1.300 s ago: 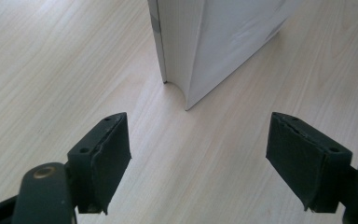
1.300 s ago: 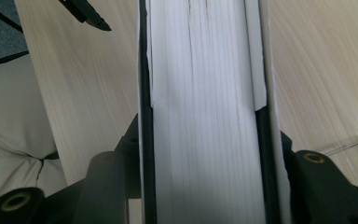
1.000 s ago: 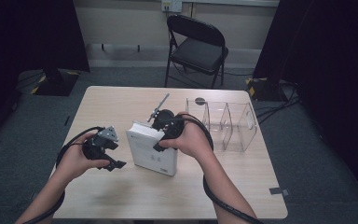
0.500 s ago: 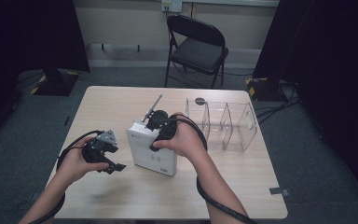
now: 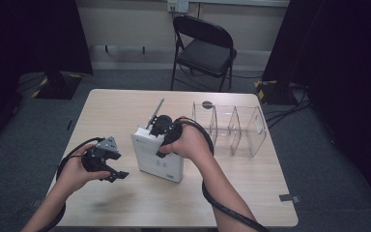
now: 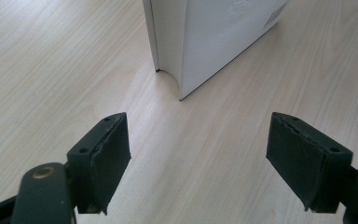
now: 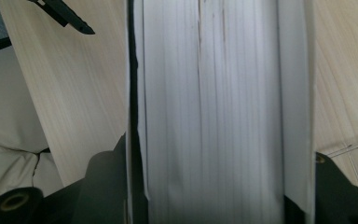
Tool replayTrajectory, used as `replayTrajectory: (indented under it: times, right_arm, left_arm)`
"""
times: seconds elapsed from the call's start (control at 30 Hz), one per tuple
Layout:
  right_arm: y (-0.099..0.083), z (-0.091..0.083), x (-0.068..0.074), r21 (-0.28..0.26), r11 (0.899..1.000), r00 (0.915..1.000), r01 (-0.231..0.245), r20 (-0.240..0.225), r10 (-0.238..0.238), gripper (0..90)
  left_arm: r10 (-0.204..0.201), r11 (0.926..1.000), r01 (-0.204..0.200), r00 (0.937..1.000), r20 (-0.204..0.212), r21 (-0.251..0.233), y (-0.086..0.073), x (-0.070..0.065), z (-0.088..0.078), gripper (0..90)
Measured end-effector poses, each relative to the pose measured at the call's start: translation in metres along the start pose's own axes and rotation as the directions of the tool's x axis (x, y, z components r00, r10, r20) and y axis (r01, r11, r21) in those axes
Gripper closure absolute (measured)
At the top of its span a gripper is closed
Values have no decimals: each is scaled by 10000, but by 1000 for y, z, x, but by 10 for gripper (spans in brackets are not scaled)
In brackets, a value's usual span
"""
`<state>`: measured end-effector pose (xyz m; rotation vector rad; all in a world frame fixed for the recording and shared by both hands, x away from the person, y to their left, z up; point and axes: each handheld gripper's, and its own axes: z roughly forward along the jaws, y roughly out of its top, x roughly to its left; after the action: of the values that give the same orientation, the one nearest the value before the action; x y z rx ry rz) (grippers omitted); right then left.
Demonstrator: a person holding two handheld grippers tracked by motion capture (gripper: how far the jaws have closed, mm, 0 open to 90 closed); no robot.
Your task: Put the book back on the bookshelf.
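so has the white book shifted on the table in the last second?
No. The white book sits at the same spot beside the clear organizer, with the right gripper closing its fingers on it.

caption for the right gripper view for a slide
Right gripper clamps a thick white book by its page edges above the wooden table.

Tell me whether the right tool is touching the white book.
Touching. In the right gripper view the right tool has just been closing, and its black jaws press both covers of the book, with the page edges between them.
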<state>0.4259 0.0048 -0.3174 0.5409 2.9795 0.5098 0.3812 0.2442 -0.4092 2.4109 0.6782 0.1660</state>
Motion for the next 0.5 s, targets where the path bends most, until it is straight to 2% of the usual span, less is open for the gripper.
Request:
replayTrajectory:
  times: [0.03,0.17,0.27,0.5]
  right_arm:
    - [0,0,0,14,10000,10000,14,-1,-14,494]
    - [0,0,3,71,10000,10000,14,16,-14,511]
    - [-1,-2,3,222,9995,9997,-208,123,205,520]
    - [-20,-11,1,611,9961,9977,-643,257,628,514]
  left_arm:
    - [85,9999,-85,10000,47,121,-1,1,-1,211]
    - [-8,10000,8,10000,5,-23,-5,0,0,211]
    - [-65,10000,65,10000,0,-68,-6,0,0,212]
    - [-35,9998,35,10000,10,-174,-9,-2,3,219]
